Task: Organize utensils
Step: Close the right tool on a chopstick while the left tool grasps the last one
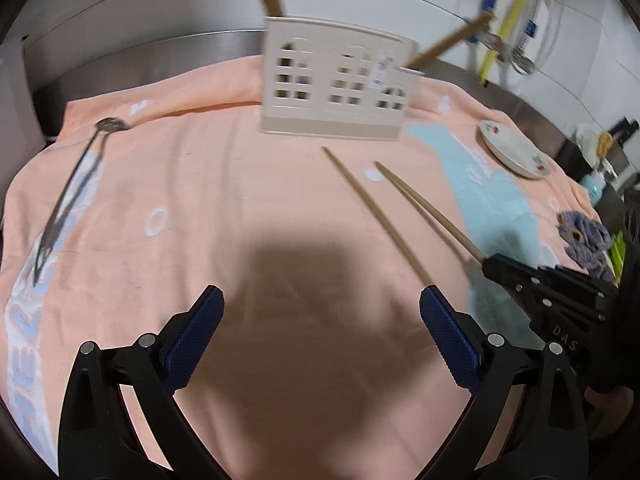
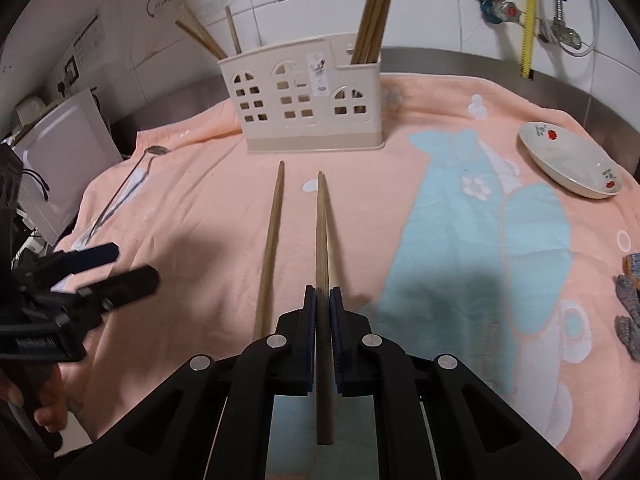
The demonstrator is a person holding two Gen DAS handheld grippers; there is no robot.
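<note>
My right gripper [image 2: 323, 294] is shut on a wooden chopstick [image 2: 322, 232] whose tip points toward the cream utensil holder [image 2: 304, 104]. A second chopstick [image 2: 272, 240] lies on the pink towel just left of it. In the left wrist view the held chopstick [image 1: 424, 208] runs into the right gripper [image 1: 490, 264], and the loose chopstick [image 1: 372, 208] lies beside it. My left gripper [image 1: 320, 308] is open above bare towel with nothing between its fingers. A metal spoon [image 1: 68, 192] lies at the far left of the towel. Several chopsticks stand in the holder [image 1: 336, 84].
A white floral plate [image 2: 568, 160] sits on the towel at the right. A grey-blue cloth [image 1: 584, 236] lies at the towel's right edge. The pink towel [image 2: 200, 208] covers a steel counter against a tiled wall. A white appliance [image 2: 64, 152] stands at the left.
</note>
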